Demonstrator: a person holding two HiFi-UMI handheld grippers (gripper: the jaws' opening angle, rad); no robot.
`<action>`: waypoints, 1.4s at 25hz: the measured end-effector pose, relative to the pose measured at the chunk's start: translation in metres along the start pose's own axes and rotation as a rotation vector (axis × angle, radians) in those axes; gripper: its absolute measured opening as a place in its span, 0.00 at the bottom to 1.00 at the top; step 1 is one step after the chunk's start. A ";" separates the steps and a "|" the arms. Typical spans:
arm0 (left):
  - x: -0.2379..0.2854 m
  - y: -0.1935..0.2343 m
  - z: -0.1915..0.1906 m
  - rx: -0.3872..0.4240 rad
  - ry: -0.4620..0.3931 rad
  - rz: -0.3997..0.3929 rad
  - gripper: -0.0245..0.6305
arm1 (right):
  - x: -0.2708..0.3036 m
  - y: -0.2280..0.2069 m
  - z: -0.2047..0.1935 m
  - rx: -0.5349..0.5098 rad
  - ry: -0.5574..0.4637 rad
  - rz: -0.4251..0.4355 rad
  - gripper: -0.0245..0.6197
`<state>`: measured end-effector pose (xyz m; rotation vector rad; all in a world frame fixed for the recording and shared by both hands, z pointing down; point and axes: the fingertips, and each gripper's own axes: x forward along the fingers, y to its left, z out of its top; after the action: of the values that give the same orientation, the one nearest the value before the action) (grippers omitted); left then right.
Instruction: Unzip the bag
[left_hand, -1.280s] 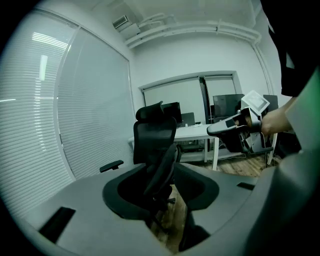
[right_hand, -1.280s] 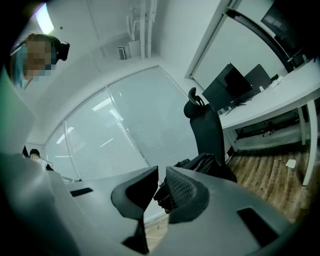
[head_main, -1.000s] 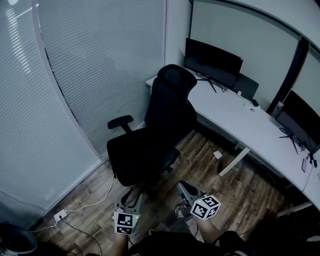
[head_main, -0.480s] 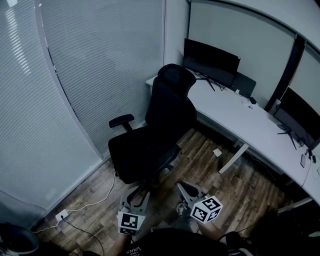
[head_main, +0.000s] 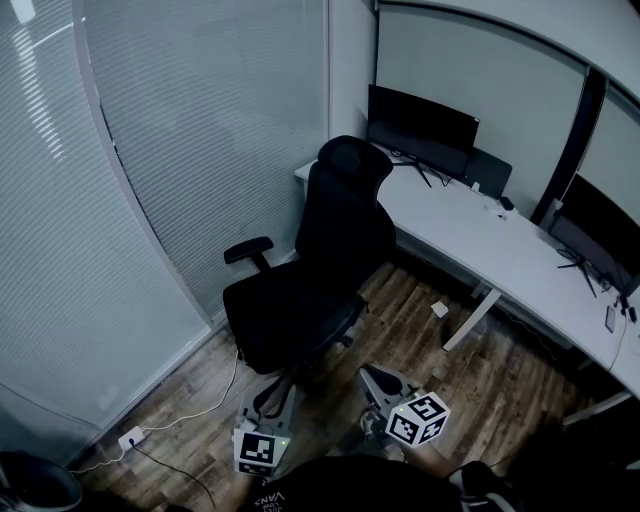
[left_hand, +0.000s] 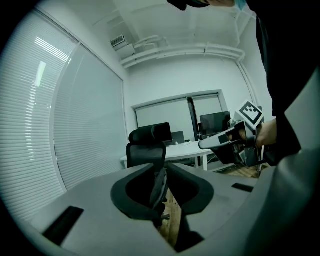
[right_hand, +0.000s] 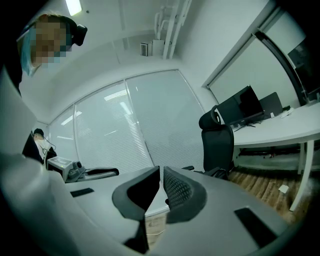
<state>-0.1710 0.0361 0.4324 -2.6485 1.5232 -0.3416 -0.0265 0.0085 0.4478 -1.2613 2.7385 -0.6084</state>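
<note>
Head view: compared with a second ago, the picture has slid a little. The black mesh-backed office chair (head_main: 320, 270) now sits slightly lower and further right in frame. My left gripper (head_main: 272, 392) had its jaws splayed wide then. They have just been closing and now stand only a narrow gap apart, with nothing between them. My right gripper (head_main: 372, 376), at 3 o'clock of the left one, looks unchanged, its jaws drawn in.

The chair stands at 12 o'clock from both grippers on the wood-plank floor (head_main: 420, 335). A white curved desk (head_main: 480, 240) carrying black monitors (head_main: 420, 125) runs from 1 to 3 o'clock. White slatted blinds (head_main: 200, 130) fill 9 to 11 o'clock.

The one container I can find is a dark round bin (head_main: 35, 487) in the 8 o'clock corner, cut off harder by the edge than before. I cannot see into it. A white floor socket (head_main: 133, 437) lies just at 2 o'clock of it. None of my views shows me the bag.

Left gripper view: the left gripper (left_hand: 162, 170) has its jaws slightly apart and gripping nothing, and the chair shows through the gap at 12 o'clock. The right gripper hangs at 2 o'clock.

Right gripper view: the right gripper (right_hand: 161, 172) has its jaws all but together, a hairline between the tips, clamped on nothing. The chair is at 2 o'clock and the left gripper at 9 o'clock.
</note>
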 end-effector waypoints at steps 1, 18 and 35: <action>-0.001 0.000 0.001 0.000 0.000 0.004 0.17 | 0.000 0.000 0.001 -0.004 0.002 0.001 0.11; -0.005 0.003 0.003 -0.026 0.006 0.034 0.08 | 0.010 0.005 0.004 -0.056 0.040 -0.002 0.11; -0.004 -0.008 -0.009 -0.049 0.038 -0.001 0.07 | 0.008 0.005 -0.008 -0.046 0.070 -0.020 0.11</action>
<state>-0.1680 0.0443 0.4423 -2.6956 1.5605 -0.3612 -0.0368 0.0084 0.4546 -1.3023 2.8155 -0.6063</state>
